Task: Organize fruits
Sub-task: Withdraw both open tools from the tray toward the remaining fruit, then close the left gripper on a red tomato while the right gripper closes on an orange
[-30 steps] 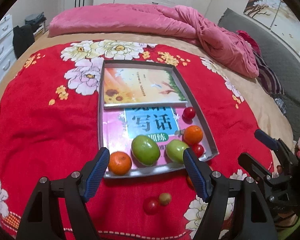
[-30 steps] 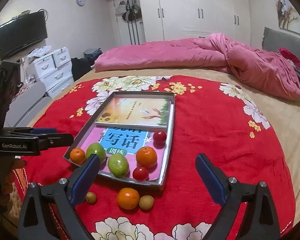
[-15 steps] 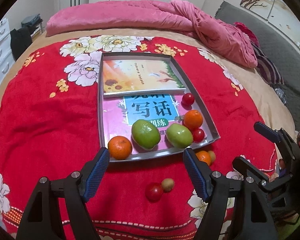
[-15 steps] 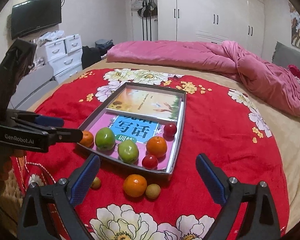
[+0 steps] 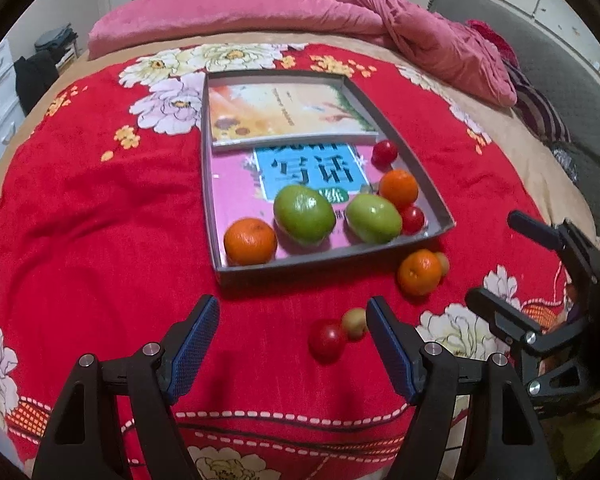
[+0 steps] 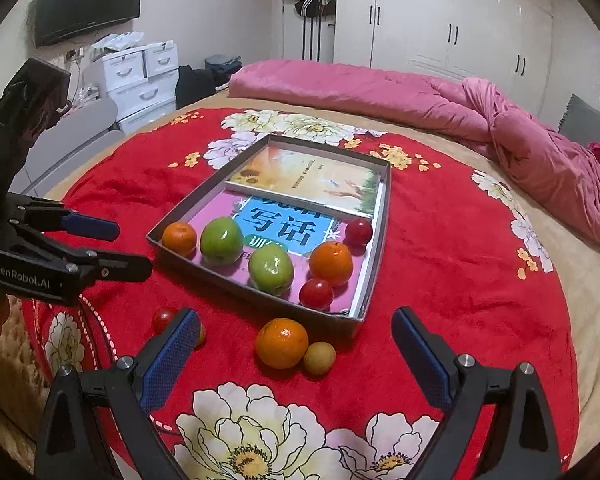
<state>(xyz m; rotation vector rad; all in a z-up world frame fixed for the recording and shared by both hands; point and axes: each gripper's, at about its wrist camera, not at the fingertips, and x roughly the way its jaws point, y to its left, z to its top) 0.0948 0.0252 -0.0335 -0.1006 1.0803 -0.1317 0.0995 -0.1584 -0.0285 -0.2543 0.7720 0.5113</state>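
Six fruits (image 5: 304, 213) in grey tray (image 5: 332, 258), atop books (image 5: 236, 184)

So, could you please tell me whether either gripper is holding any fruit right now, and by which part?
Nothing is held. The left gripper and the right gripper are both open and empty above the red blanket.

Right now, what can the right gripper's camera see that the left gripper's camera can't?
Only the right wrist view shows the TV, the white drawers and the wardrobe doors. Only the left wrist view shows the striped cloth beside the pink quilt. Both show the tray with its two green apples, and the loose orange on the red blanket.
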